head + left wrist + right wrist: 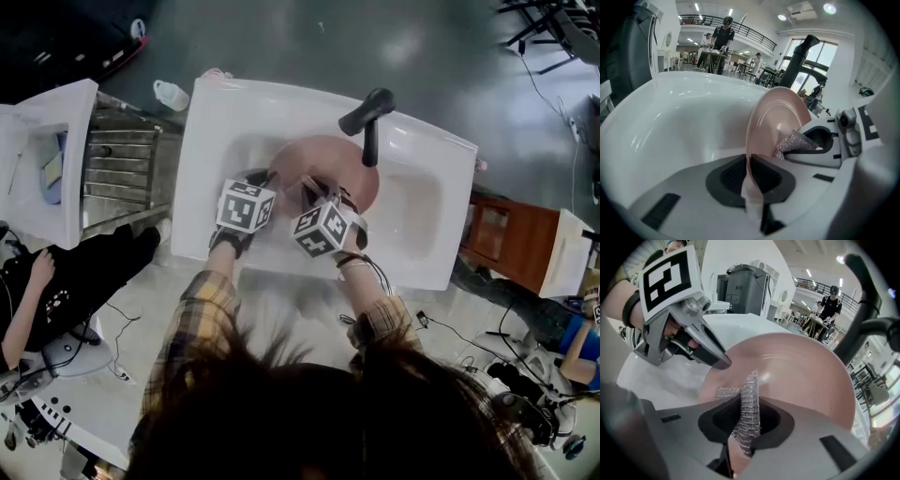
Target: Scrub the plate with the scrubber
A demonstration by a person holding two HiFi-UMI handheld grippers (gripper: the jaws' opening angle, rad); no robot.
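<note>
The left gripper (749, 171) clamps the plate (774, 117) by its rim, tilted over the sink (424, 217); the right gripper (746, 423) pinches the scrubber (751, 390) against its face. Hard scrubbing could lever the plate out of that thin rim grip.

The person's left forearm (202, 309) and right forearm (380, 323), both in plaid sleeves, reach forward side by side. Both grippers point steeply down, close together. The left gripper (749, 163) has its jaws nearly together, pinching the rim of the pink plate (776, 117). The right gripper (747, 416) clamps the silver mesh scrubber (750, 394) between its pads, its tip just beside the left gripper's.
</note>
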